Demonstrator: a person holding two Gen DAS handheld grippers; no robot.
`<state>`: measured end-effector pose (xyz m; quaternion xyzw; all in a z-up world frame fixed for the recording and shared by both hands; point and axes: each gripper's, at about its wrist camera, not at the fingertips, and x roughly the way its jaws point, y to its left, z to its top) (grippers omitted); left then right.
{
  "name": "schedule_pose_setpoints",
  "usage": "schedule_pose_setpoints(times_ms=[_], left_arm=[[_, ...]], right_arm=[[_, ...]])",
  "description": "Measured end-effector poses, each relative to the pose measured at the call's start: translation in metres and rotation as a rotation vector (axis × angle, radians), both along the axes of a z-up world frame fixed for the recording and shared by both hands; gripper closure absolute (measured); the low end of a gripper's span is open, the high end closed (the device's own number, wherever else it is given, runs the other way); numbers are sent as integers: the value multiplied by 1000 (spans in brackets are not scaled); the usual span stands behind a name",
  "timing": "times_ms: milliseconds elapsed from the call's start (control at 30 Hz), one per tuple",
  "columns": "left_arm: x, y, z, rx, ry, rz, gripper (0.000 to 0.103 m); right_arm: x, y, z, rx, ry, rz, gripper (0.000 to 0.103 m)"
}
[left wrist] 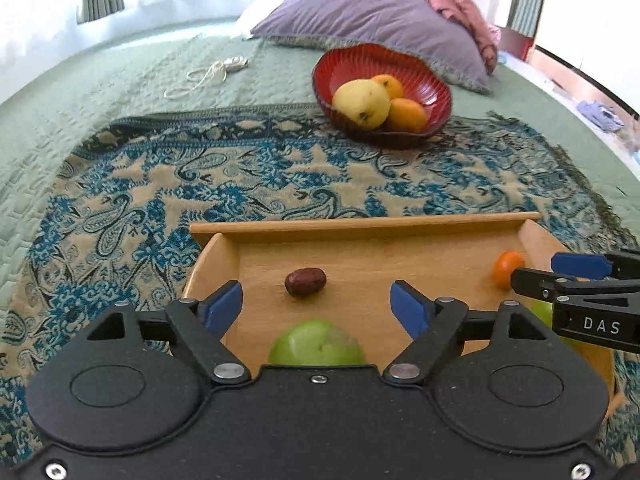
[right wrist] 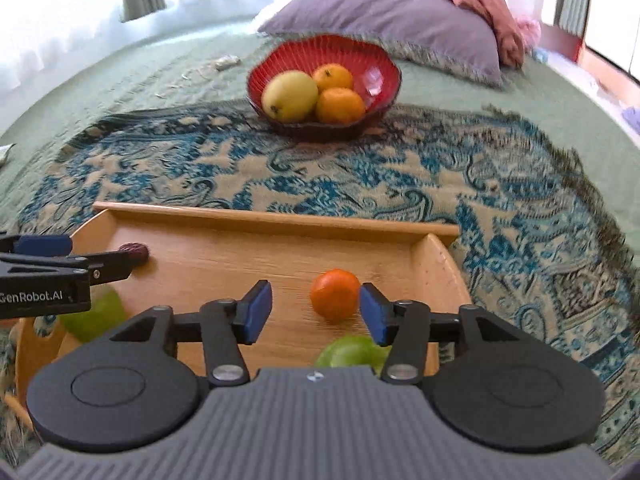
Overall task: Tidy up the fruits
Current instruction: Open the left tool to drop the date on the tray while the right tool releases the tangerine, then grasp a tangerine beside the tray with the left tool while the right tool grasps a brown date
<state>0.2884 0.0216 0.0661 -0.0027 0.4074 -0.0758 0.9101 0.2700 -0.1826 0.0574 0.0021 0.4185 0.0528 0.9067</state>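
A wooden tray (left wrist: 360, 226) (right wrist: 260, 214) lies on the patterned cloth. My left gripper (left wrist: 316, 300) is open above it, with nothing between its blue pads. A dark red date (left wrist: 305, 282) lies just past the pads and a green apple (left wrist: 316, 344) sits under the gripper body. My right gripper (right wrist: 316, 312) is open too. A small orange (right wrist: 335, 294) rests on the tray between its fingers, close to the right pad (right wrist: 374, 314). A second green apple (right wrist: 352, 354) lies below it. The red bowl (right wrist: 376, 64) holds a yellow pear (right wrist: 290, 94) and two oranges.
The bowl (left wrist: 344, 60) stands beyond the tray at the cloth's far edge. A purple pillow (left wrist: 372, 12) and pink fabric lie behind it. A white cord (left wrist: 208, 76) lies on the green bedspread at far left. Each gripper shows in the other's view, side by side.
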Motion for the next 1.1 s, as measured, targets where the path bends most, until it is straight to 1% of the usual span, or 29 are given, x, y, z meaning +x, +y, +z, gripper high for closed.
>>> schedule_pose_setpoints(times_ms=[100, 200, 300, 500, 633, 867, 967, 1100], left_arm=[[-20, 0, 7, -4, -31, -11, 19], [-42, 2, 12, -25, -60, -1, 14], [-64, 3, 14, -42, -76, -17, 12], [-110, -2, 14, -15, -124, -62, 7], [-134, -4, 6, -24, -115, -78, 6], [-173, -7, -7, -31, -100, -116, 5], [-185, -10, -11, -31, -92, -141, 5], [-197, -20, -15, -27, -84, -180, 5]], right_arm=[[-15, 1, 8, -4, -34, 39, 33], [-34, 0, 15, -7, -71, 78, 30], [-55, 0, 21, -22, -116, 121, 27], [-93, -4, 24, -34, -180, 183, 20], [-119, -6, 22, -56, -212, 208, 19], [-157, -7, 10, -97, -231, 263, 18], [-173, -6, 5, -133, -245, 292, 18], [-188, -6, -4, -166, -241, 314, 18]])
